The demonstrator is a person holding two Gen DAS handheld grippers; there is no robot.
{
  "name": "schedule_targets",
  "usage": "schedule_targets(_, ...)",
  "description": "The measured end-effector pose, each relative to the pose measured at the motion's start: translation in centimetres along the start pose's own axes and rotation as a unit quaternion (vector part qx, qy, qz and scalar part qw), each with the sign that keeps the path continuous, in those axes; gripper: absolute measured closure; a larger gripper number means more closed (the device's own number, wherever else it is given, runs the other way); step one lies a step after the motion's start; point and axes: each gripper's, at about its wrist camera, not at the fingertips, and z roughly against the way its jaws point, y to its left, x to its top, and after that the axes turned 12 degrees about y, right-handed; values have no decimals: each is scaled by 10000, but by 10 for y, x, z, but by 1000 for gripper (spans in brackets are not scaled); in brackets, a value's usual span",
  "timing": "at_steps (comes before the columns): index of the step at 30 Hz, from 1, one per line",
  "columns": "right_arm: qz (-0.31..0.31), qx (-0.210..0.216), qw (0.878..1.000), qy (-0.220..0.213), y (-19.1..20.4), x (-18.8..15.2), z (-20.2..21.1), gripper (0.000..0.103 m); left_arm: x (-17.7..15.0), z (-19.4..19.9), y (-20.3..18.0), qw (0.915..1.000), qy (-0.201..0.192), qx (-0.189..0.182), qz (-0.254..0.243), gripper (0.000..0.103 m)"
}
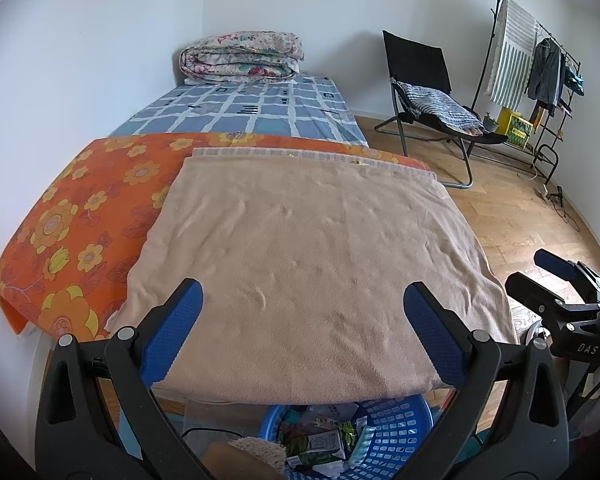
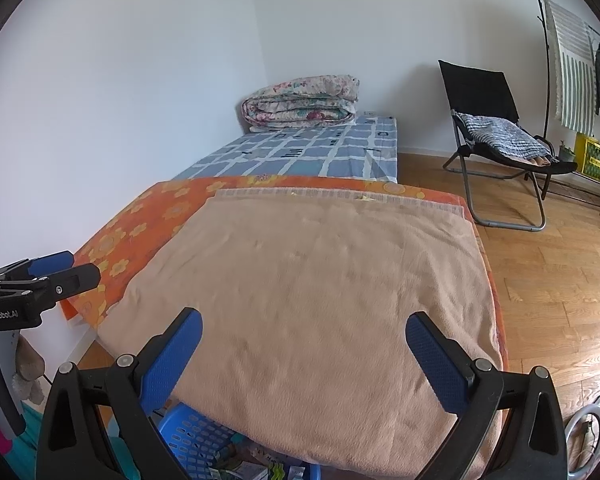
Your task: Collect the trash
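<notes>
- Jaws of the left gripper (image 1: 303, 308) stand spread wide with nothing between them, the 2 blue-padded fingers (image 1: 172, 332) hovering over the near end of a tan fleece blanket (image 1: 308, 264).
- Below the jaws in the left wrist view, a blue perforated plastic basket (image 1: 396, 428) sits on the floor under the blanket's near edge, holding crumpled wrappers and packaging trash (image 1: 324, 444).
- Left of the jaws lies an orange flowered cloth (image 1: 80, 216); beyond them stretches a blue-and-white checked bedsheet (image 1: 252, 112) with a folded floral quilt (image 1: 242, 58) at its far end.
- Ahead to the right stands a black folding lounge chair (image 1: 420, 68) on the wooden floor (image 1: 520, 216); close on the right is the right gripper (image 1: 540, 276).
- Jaws of that right gripper (image 2: 304, 332) are likewise spread and hold nothing, poised above the same blanket (image 2: 312, 300).
- Below and left of these jaws in the right wrist view the basket (image 2: 192, 440) shows with trash (image 2: 252, 468) inside, partly hidden by the blanket's edge.
- Far left of the jaws is the left gripper (image 2: 66, 268), seen side-on; ahead right stands the chair (image 2: 484, 92).
</notes>
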Motion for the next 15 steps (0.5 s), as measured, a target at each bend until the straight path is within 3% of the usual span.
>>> schedule_targets(15, -6, 2, 10000, 33, 0, -2, -1, 0, -7, -1, 10, 10000, 29, 28, 9, 1)
